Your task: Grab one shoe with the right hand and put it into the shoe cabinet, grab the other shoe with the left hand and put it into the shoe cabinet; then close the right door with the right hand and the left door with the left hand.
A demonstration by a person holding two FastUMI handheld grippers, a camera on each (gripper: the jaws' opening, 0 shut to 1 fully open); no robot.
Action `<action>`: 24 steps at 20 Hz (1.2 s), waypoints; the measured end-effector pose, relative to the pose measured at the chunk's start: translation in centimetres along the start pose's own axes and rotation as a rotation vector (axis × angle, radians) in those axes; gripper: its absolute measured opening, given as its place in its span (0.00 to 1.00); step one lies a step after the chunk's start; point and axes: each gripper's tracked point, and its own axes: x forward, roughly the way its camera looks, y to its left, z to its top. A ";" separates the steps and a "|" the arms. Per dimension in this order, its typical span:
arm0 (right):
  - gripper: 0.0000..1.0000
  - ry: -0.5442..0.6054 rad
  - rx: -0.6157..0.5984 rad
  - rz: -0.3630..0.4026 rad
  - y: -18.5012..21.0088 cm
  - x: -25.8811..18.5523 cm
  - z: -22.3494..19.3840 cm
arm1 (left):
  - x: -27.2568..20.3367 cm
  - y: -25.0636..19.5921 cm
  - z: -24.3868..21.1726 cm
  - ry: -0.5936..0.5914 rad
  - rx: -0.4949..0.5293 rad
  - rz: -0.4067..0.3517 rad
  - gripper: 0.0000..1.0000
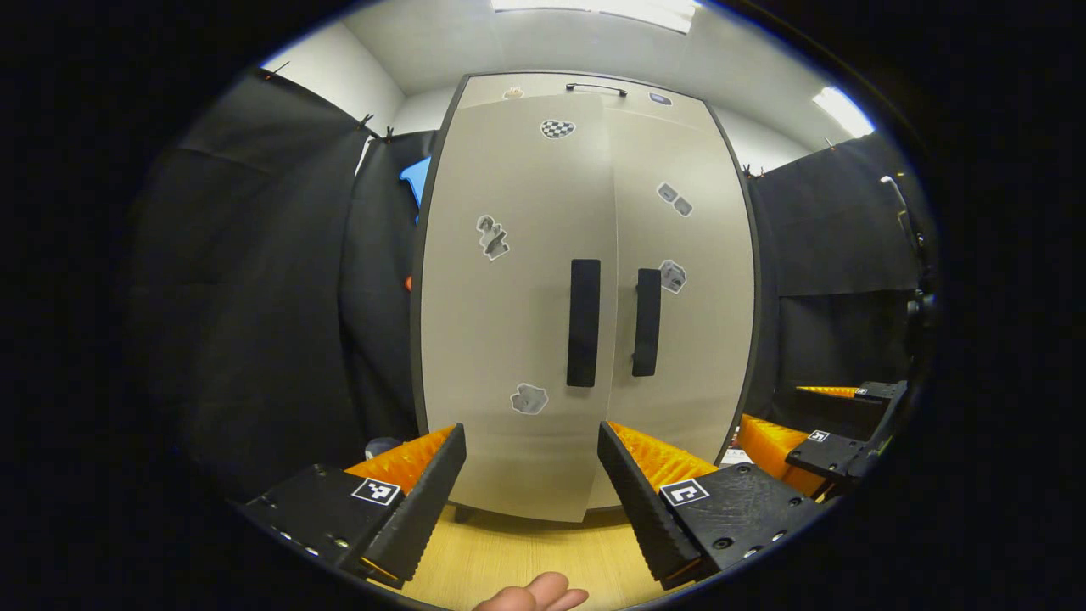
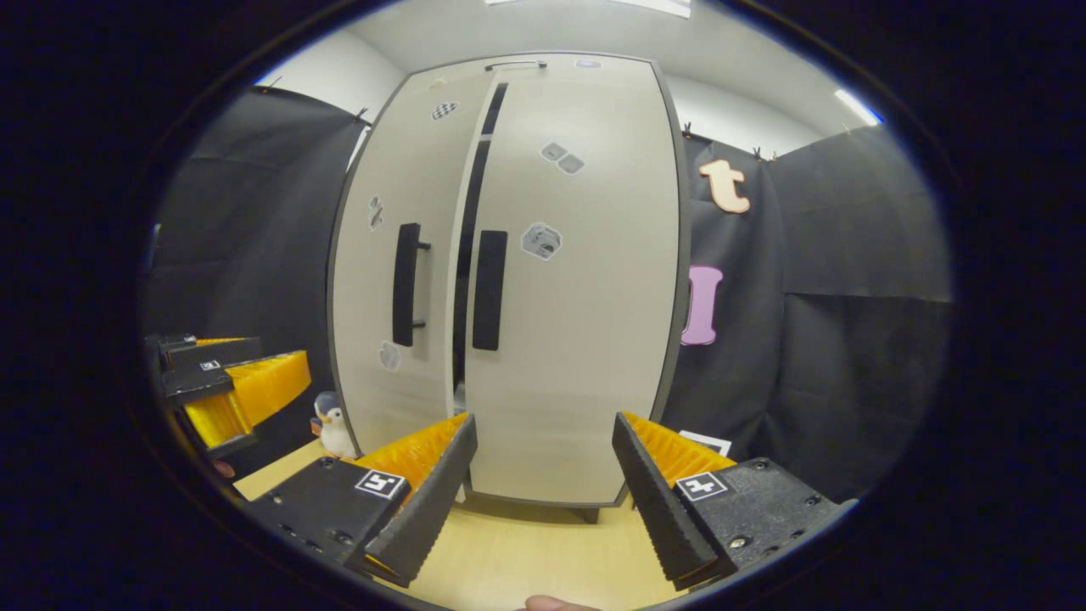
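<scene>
The pale shoe cabinet stands straight ahead with both doors swung nearly to. In the left gripper view its left door seems to stand slightly proud of the right door. Two dark upright handles sit side by side at the middle. In the right gripper view a narrow dark gap runs between the doors. My left gripper is open in front of the left door, holding nothing. My right gripper is open before the right door, also holding nothing. Each gripper shows in the other's view: right, left.
The cabinet rests on a light wooden surface. A small penguin toy stands by the cabinet's left foot. A fingertip of a hand shows at the bottom edge. Black cloth walls close in both sides.
</scene>
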 end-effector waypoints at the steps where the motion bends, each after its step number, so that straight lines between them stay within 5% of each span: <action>1: 1.00 0.002 -0.004 0.003 0.0 -0.1 -0.1 | 0.0 0.0 0.1 0.000 0.000 0.000 0.95; 24: 1.00 0.009 -0.009 0.006 0.4 -1.1 -0.5 | -0.6 -0.4 -0.8 0.027 0.003 0.002 0.95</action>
